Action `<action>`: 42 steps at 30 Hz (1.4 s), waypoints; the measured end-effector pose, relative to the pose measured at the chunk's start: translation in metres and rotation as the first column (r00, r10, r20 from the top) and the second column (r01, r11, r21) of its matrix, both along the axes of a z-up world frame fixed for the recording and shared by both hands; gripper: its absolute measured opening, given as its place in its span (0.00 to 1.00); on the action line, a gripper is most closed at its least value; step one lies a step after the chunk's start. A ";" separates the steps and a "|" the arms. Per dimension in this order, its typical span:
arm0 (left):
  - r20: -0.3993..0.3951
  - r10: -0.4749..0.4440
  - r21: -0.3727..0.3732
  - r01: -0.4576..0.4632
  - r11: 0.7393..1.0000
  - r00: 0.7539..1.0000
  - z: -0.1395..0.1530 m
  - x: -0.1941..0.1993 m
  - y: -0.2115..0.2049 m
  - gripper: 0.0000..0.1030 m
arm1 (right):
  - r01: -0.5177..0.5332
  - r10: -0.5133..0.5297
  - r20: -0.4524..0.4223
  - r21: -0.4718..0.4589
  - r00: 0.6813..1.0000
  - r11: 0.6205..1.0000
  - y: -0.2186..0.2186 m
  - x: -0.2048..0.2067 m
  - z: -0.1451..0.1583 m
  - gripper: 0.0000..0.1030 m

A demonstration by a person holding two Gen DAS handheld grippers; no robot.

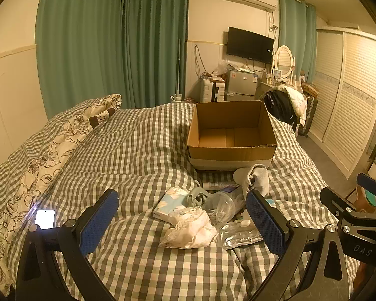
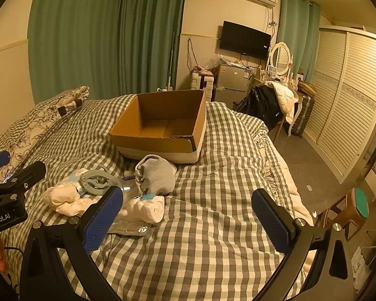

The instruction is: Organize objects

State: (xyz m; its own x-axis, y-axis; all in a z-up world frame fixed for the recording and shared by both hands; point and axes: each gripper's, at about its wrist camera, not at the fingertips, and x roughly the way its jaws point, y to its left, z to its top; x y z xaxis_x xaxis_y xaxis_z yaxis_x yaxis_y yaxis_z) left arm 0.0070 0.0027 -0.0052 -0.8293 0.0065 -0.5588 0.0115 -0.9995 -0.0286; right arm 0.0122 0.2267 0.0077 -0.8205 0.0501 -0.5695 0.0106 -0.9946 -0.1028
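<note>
- Left gripper [image 1: 183, 223]: tilted downward over the checked duvet [image 1: 137, 263], jaws spread wide, grasping nothing; small items lie between its blue pads [image 1: 99, 222].
- Right gripper [image 2: 186, 222]: same downward tilt, jaws released and wide, only bare duvet between them.
- Cardboard box [image 1: 231, 150]: open-topped, on the far side of the bed, nothing seen inside.
- Item pile: near side of the box; grey sock [image 2: 156, 175], crumpled white lace cloth [image 1: 190, 230], clear plastic cup [image 1: 220, 205], floral-print pack [image 1: 171, 202], white ceramic piece [image 2: 145, 209].
- Left view only: lit phone [image 1: 45, 218] at near left.
- Right view only: stool [image 2: 351, 210] on the floor at right.
</note>
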 end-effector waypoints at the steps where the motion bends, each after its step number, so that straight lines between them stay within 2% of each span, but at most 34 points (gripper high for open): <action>1: -0.001 0.001 0.002 -0.001 1.000 1.000 0.000 0.000 0.000 1.00 | -0.001 0.001 -0.001 0.000 1.000 1.000 0.000 0.000 0.000 1.00; 42: 0.001 -0.007 0.008 0.007 1.000 1.000 -0.002 0.000 -0.009 1.00 | -0.071 0.070 0.006 0.009 0.997 0.997 -0.014 0.001 -0.001 1.00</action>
State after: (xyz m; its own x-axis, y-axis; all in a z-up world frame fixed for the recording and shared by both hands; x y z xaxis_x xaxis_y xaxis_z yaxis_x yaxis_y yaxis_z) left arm 0.0065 -0.0068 -0.0077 -0.8287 0.0169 -0.5594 0.0045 -0.9993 -0.0369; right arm 0.0129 0.2128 0.0071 -0.8191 -0.0027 -0.5737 0.0812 -0.9905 -0.1114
